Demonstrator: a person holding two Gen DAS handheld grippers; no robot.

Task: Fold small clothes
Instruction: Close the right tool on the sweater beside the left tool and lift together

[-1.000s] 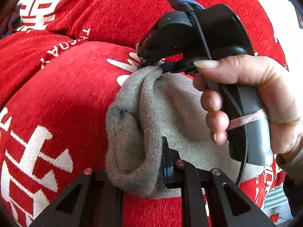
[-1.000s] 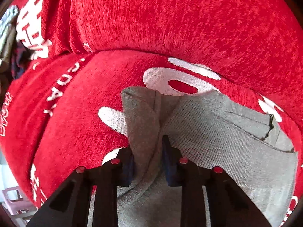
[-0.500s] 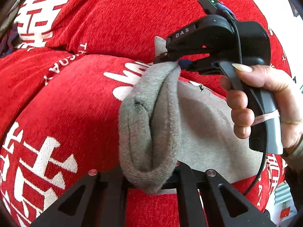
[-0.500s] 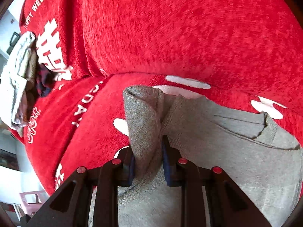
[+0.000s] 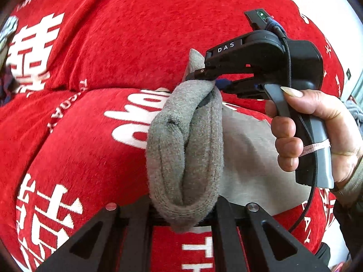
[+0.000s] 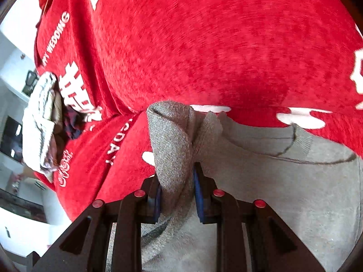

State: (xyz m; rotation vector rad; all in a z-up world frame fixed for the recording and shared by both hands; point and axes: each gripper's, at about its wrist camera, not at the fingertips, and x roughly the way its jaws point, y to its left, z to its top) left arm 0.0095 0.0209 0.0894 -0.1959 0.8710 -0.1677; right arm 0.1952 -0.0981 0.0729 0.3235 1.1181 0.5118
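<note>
A small grey knit garment (image 5: 183,149) lies on a red cover with white lettering (image 5: 90,154). My left gripper (image 5: 183,206) is shut on one bunched edge of it, low in the left wrist view. My right gripper (image 5: 204,77), seen there held in a hand, is shut on the far end of the same edge. In the right wrist view the right gripper (image 6: 177,190) clamps a raised fold of the grey garment (image 6: 172,145). The rest of the cloth, with a seamed pocket (image 6: 301,140), spreads out to the right. The edge hangs lifted between both grippers.
The red cover (image 6: 226,45) drapes over a rounded sofa seat and back. A pile of other clothes (image 6: 43,122) lies at the left end of the sofa. Room furniture shows beyond the sofa's left edge.
Both grippers have lifted the grey edge higher off the seat. The right gripper has moved up and away from the left, stretching the fold between them.
</note>
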